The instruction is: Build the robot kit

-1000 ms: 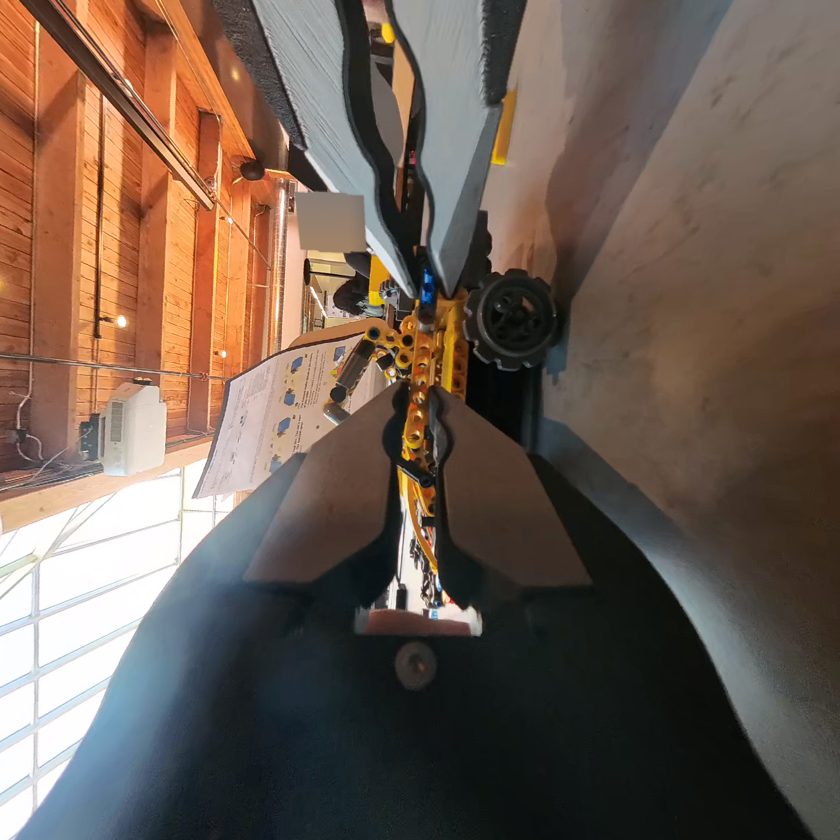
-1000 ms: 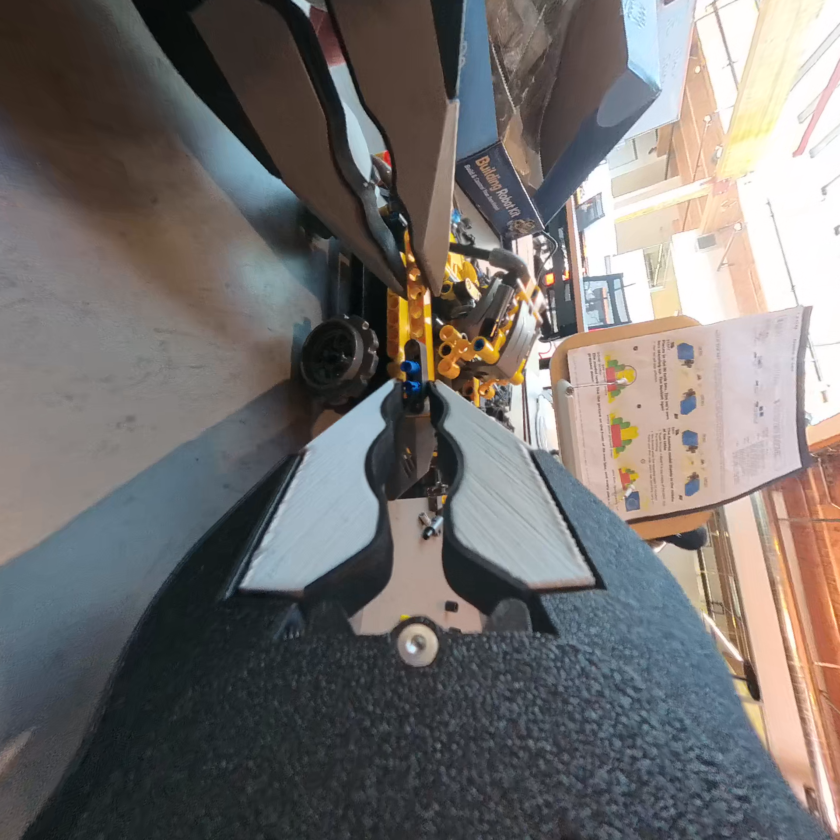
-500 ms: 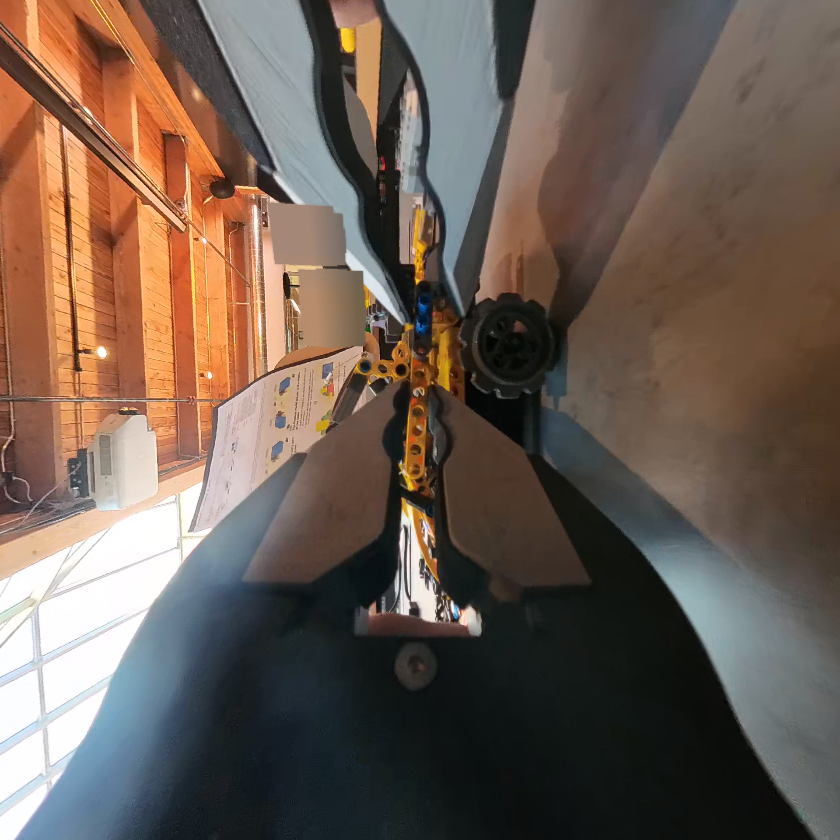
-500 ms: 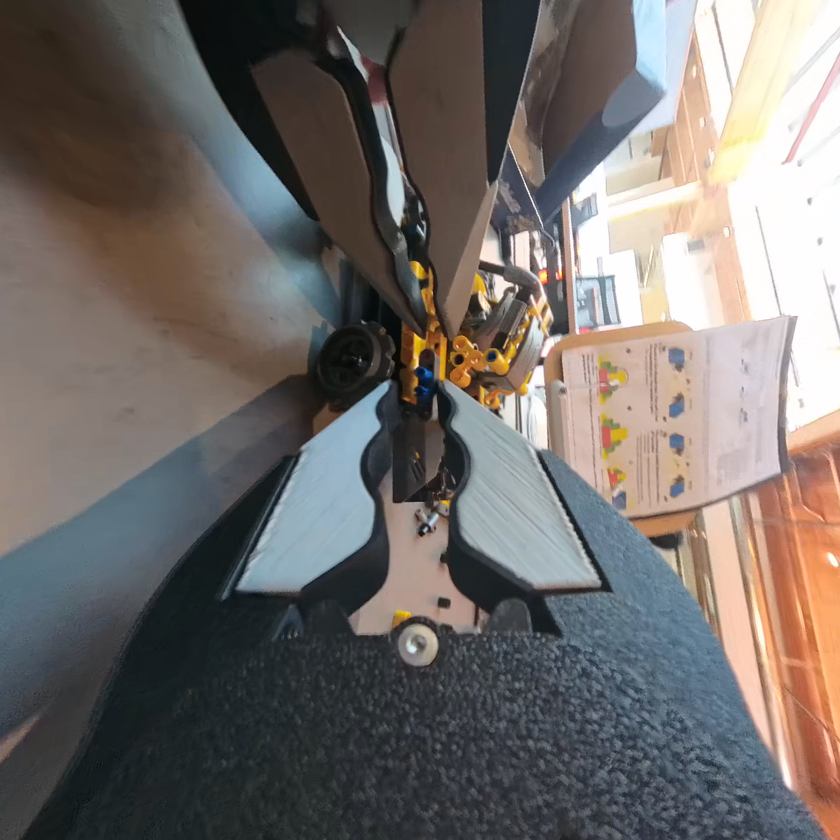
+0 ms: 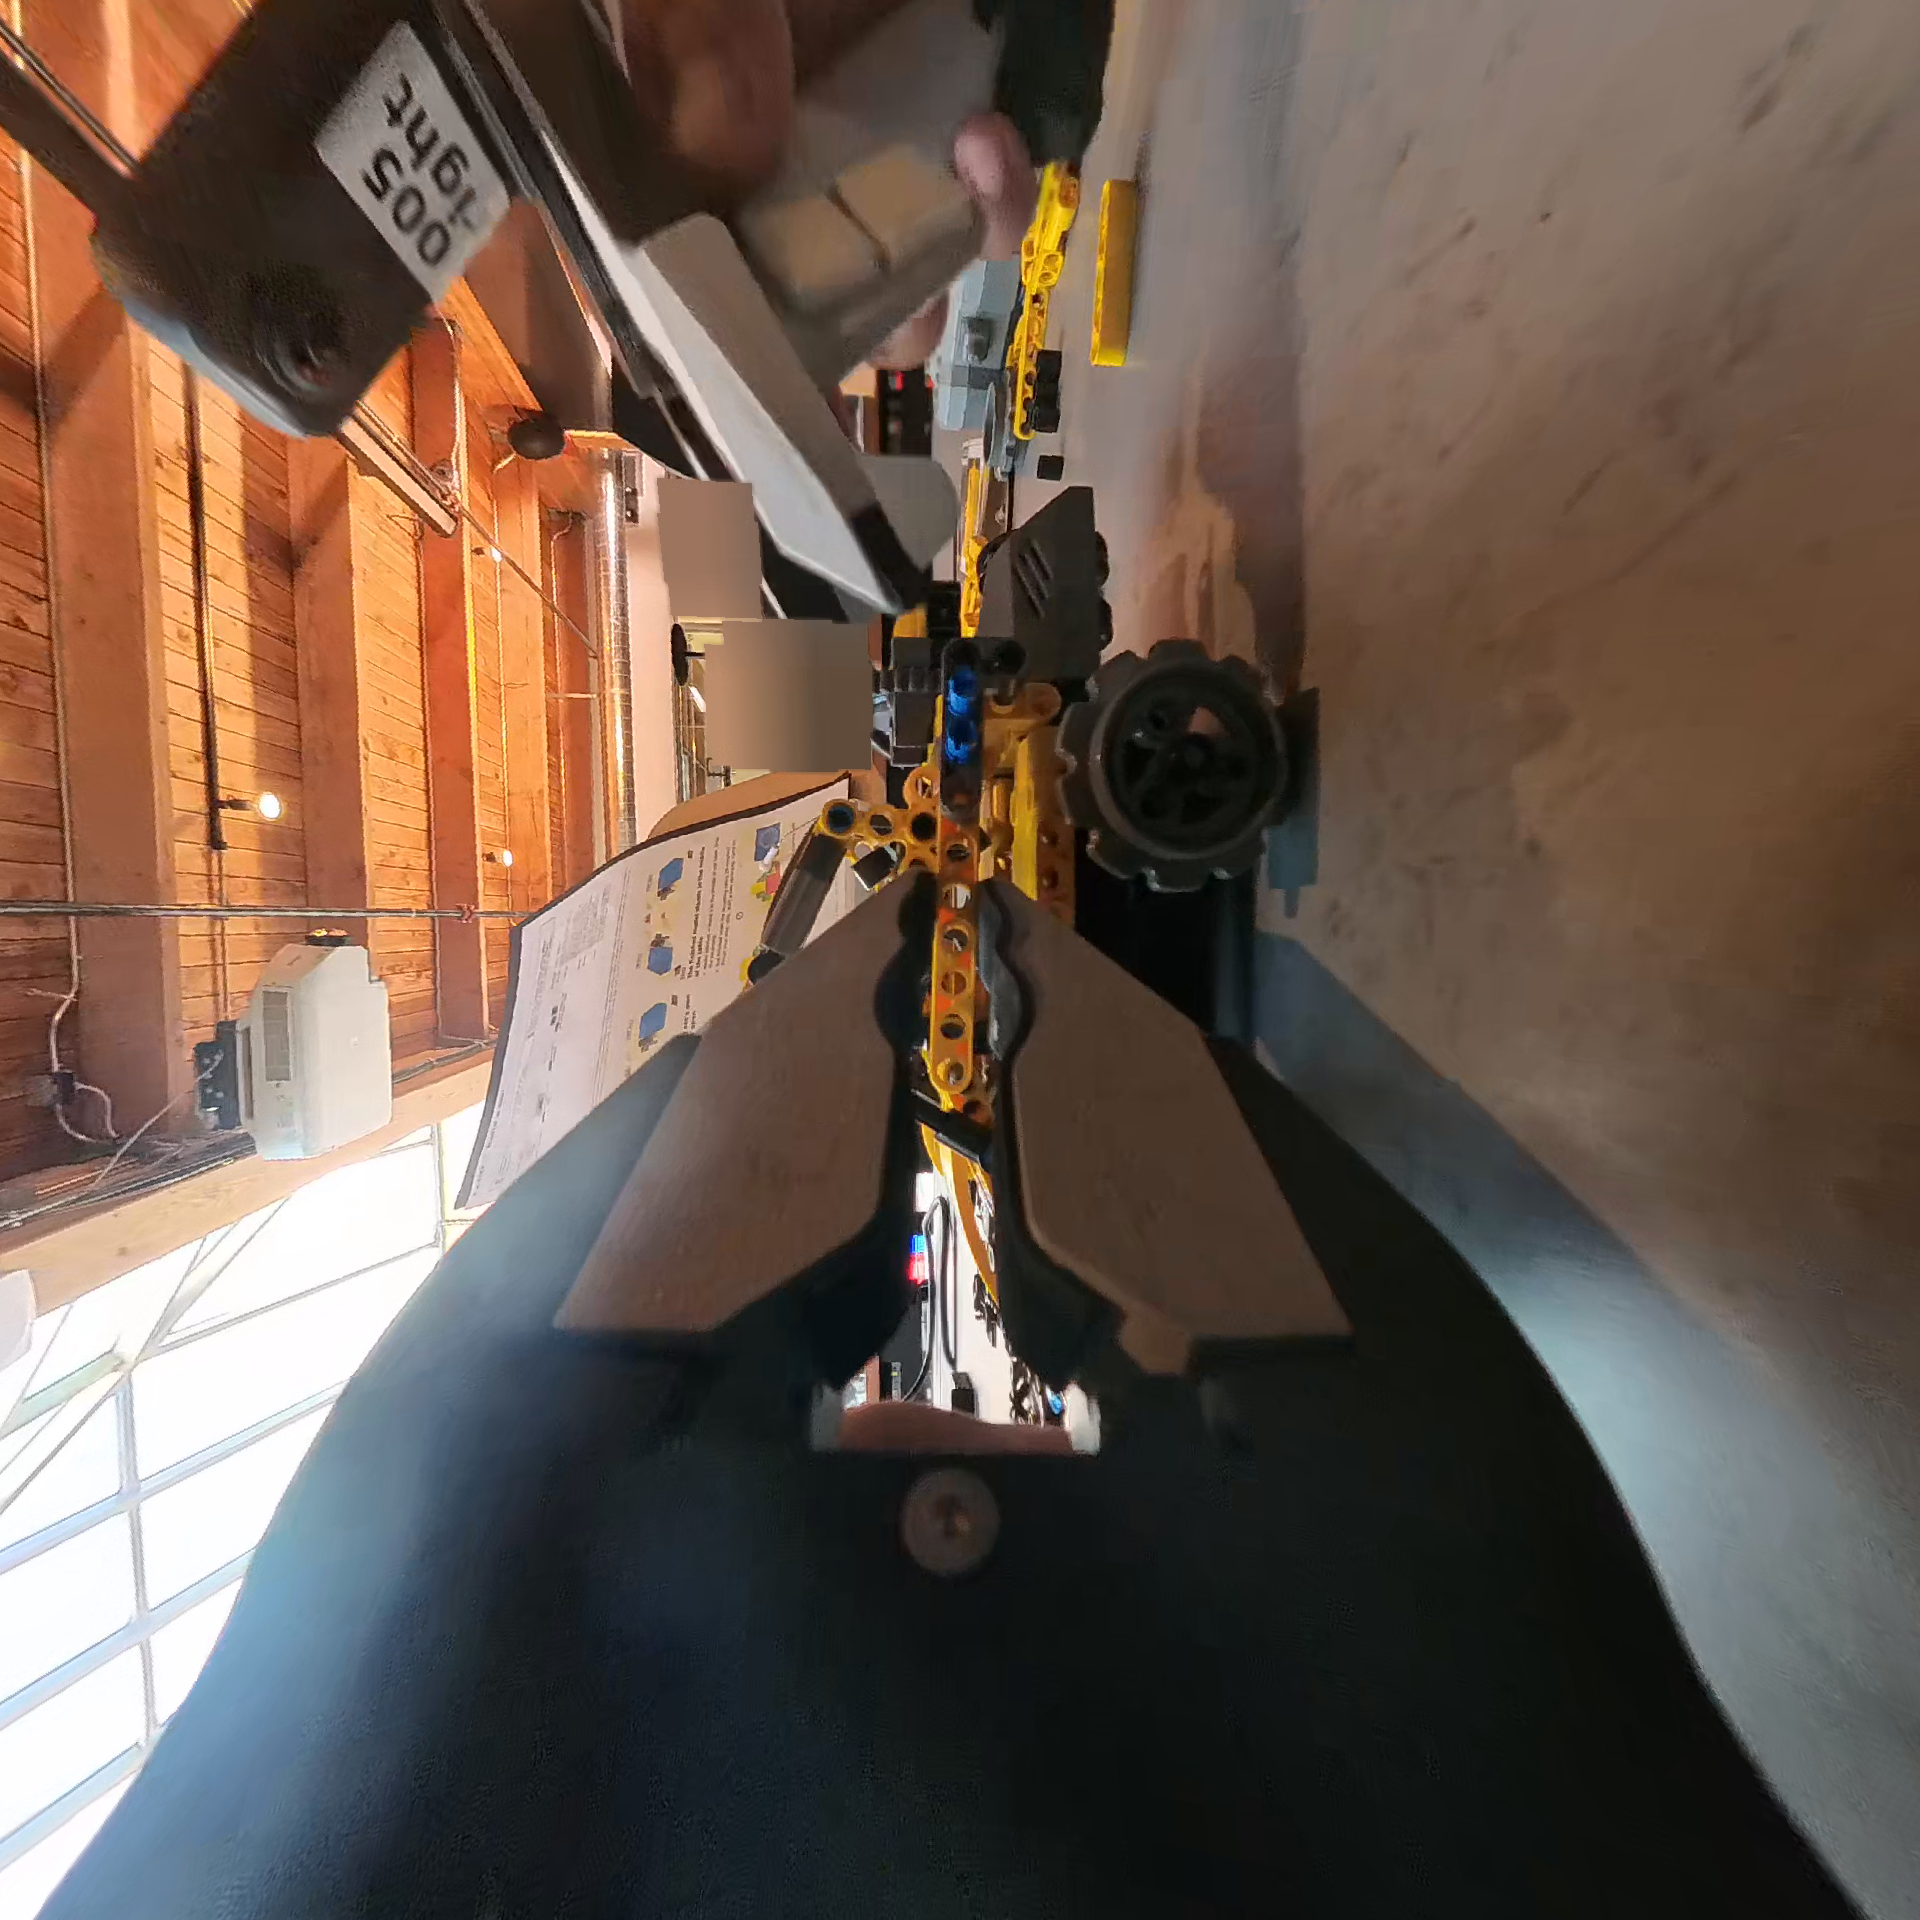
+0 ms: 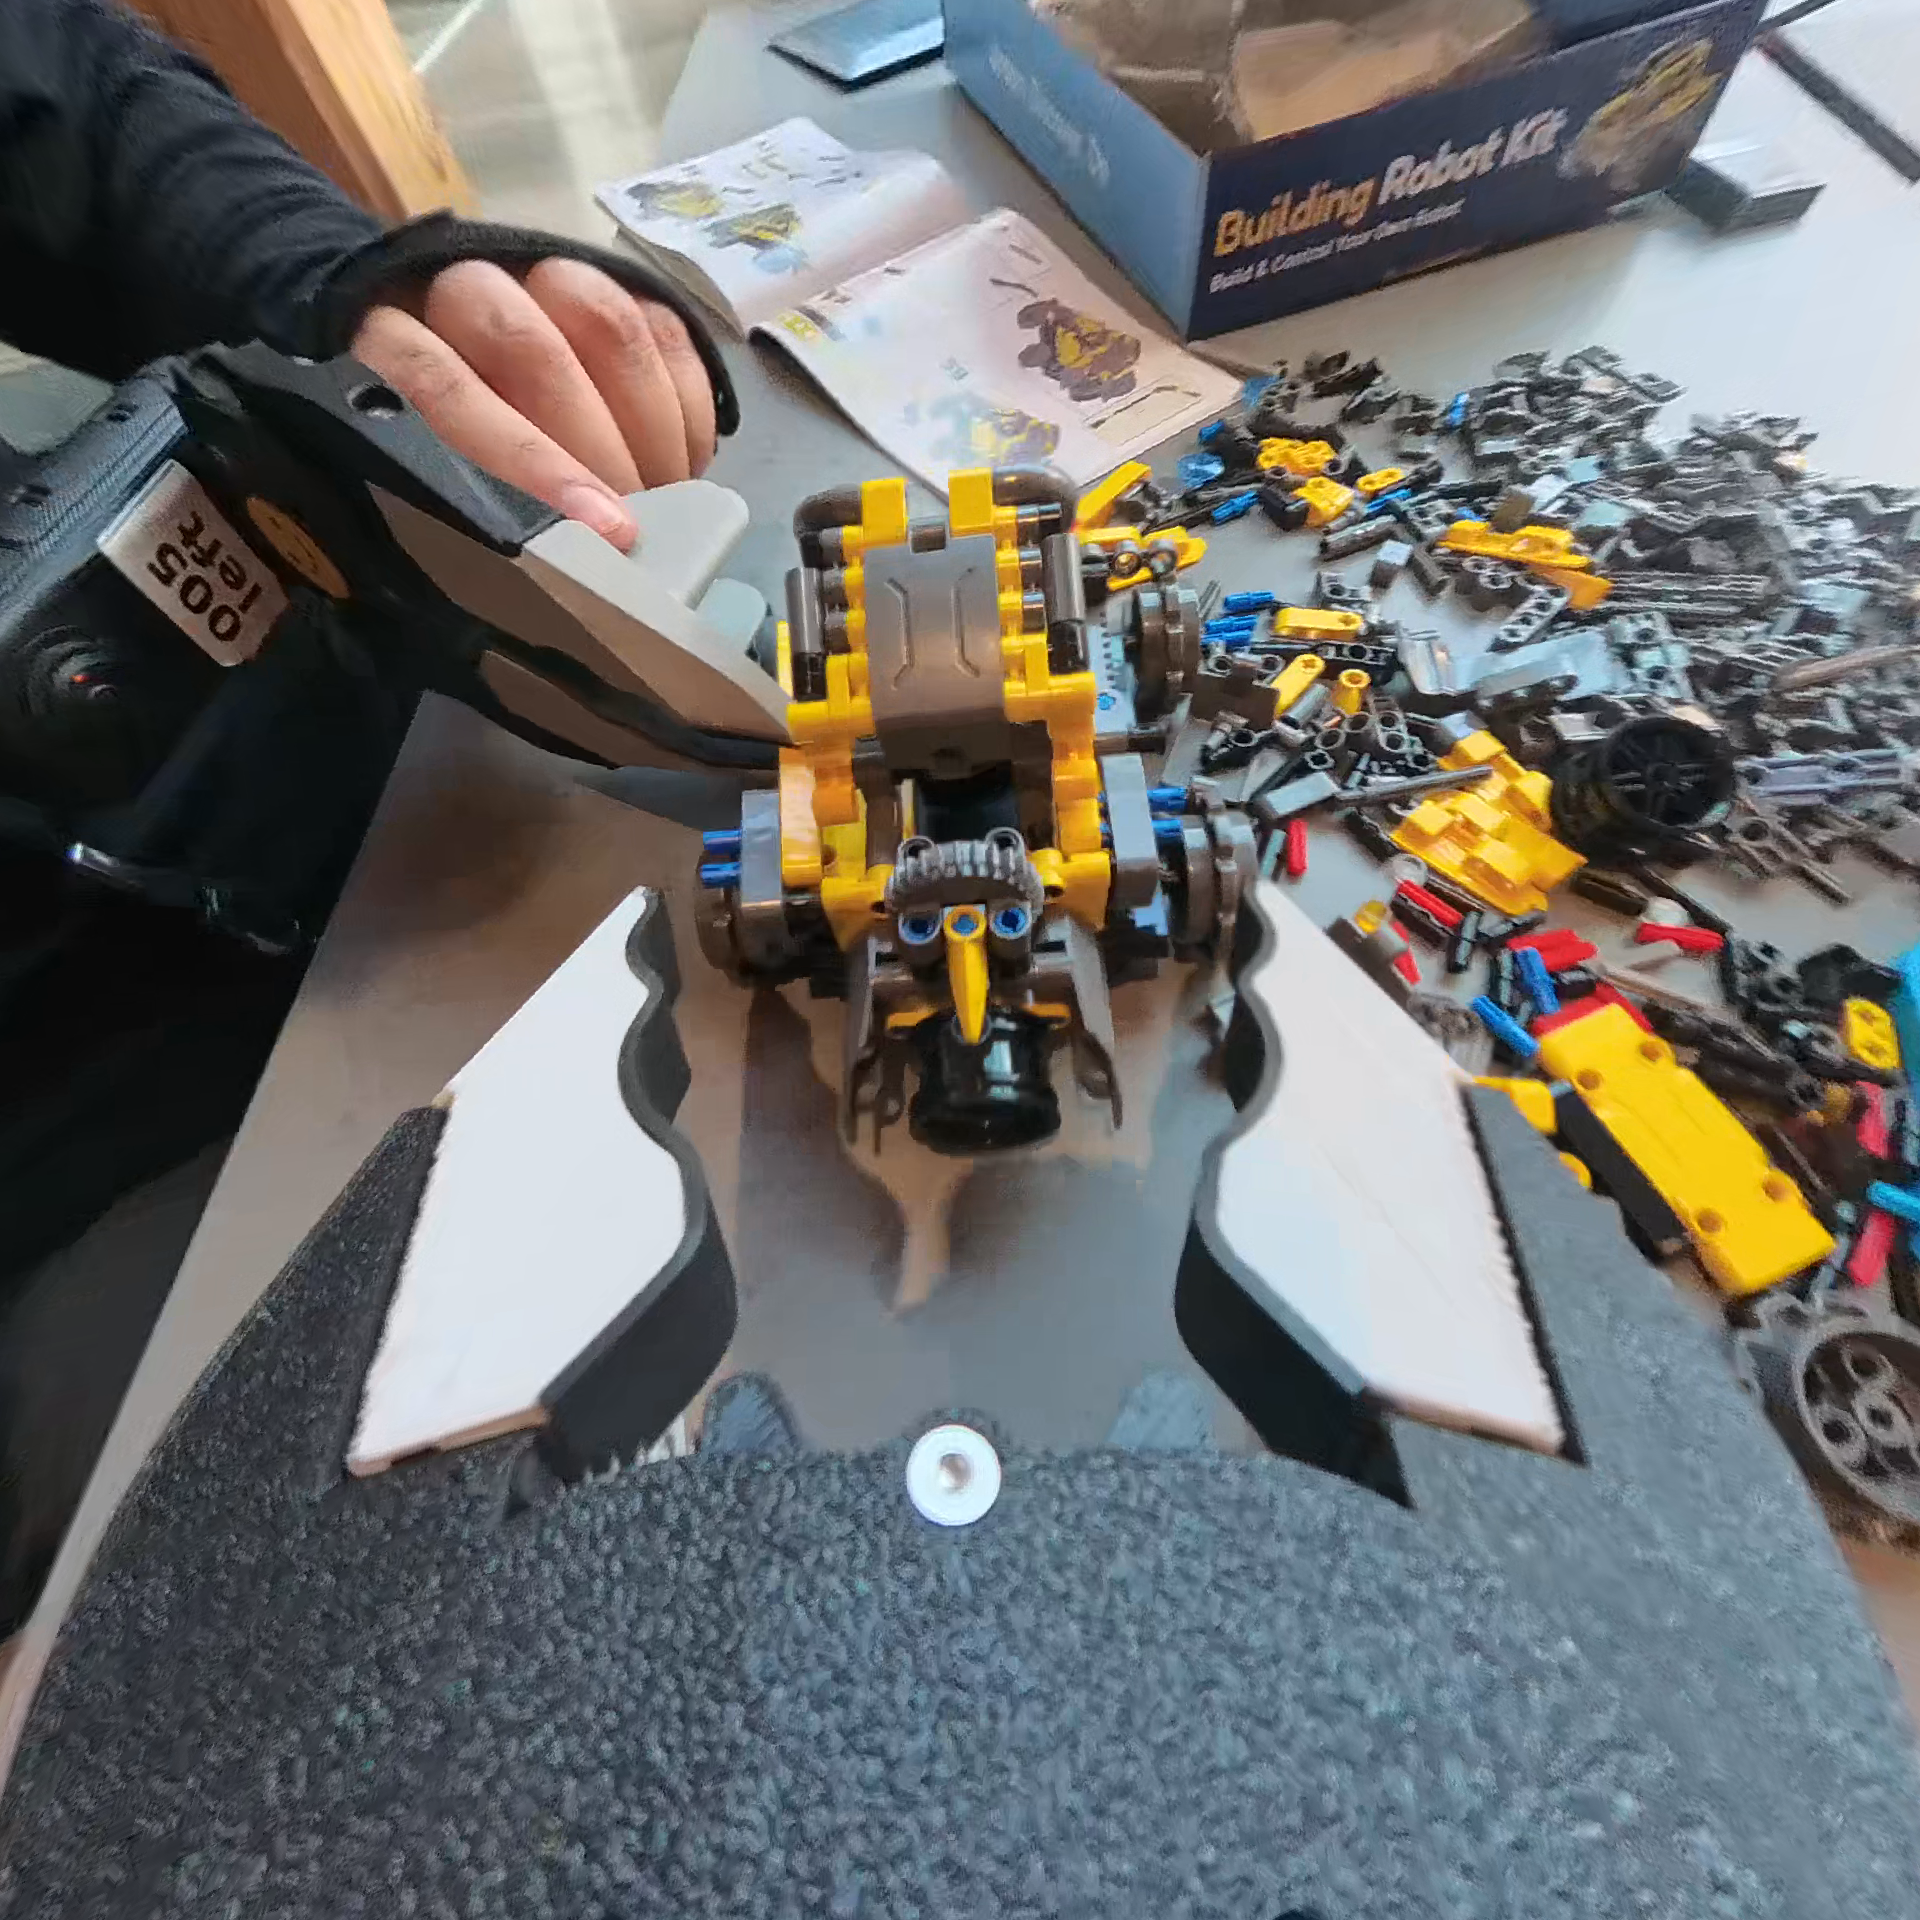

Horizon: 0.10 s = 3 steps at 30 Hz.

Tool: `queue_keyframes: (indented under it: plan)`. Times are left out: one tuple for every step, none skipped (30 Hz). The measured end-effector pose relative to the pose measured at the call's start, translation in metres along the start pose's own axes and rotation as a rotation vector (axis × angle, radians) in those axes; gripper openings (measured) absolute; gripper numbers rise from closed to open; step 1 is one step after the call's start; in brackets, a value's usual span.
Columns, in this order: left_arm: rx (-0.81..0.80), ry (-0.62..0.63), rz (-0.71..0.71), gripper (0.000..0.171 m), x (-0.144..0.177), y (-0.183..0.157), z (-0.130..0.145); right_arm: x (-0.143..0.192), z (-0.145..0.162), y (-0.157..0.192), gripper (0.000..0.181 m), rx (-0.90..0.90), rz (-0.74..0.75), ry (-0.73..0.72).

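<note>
A yellow and grey brick-built vehicle (image 6: pixel 940 727) stands on the grey table (image 6: pixel 499 966). My left gripper (image 5: pixel 951 906) is shut on a yellow holed beam (image 5: pixel 953 977) on the vehicle's side, next to a black wheel (image 5: pixel 1179 771). In the right wrist view the left gripper (image 6: pixel 727 707) comes in from the left, held by a gloved hand (image 6: pixel 540 384). My right gripper (image 6: pixel 945 899) is open wide and empty, just in front of the vehicle's black front piece (image 6: pixel 982 1081). It shows blurred at the top of the left wrist view (image 5: pixel 790 468).
A pile of loose black, yellow, red and blue parts (image 6: pixel 1558 727) covers the table to the right, with a long yellow piece (image 6: pixel 1683 1174) and a loose wheel (image 6: pixel 1860 1413). An open instruction booklet (image 6: pixel 935 312) and a dark blue box (image 6: pixel 1351 156) lie behind. A printed sheet (image 5: pixel 644 987) stands farther off. There is about 5 cm between the tips of the two grippers. Measured from the fingertips, the long yellow piece (image 6: pixel 1683 1174) is 11 cm or so from the right gripper and 20 cm from the left.
My right gripper has let go of the vehicle, opened wide, pulled back and turned to look down on it. My left gripper keeps its hold on the yellow beam.
</note>
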<state>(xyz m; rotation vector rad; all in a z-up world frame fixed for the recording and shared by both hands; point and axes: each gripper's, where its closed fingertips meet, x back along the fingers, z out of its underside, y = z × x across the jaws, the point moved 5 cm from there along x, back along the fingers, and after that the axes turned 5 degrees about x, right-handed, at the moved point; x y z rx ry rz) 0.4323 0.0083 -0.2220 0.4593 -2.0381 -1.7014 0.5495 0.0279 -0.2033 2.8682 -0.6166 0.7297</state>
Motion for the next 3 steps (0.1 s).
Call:
queue_keyframes:
  plan:
    - [-0.003, -0.001, -0.001, 0.004, -0.0001, -0.0003, 0.0004, -0.0052, 0.0010, -0.0006, 0.103, 0.012, -0.022, 0.016]
    - [-0.005, -0.001, -0.002, 0.004, 0.0001, -0.0005, 0.0005, -0.0096, 0.0025, -0.0009, 0.099, 0.029, -0.031, 0.032]
    - [-0.004, -0.003, -0.003, 0.004, 0.0002, -0.0005, 0.0006, -0.0132, 0.0044, -0.0007, 0.094, 0.049, -0.036, 0.048]
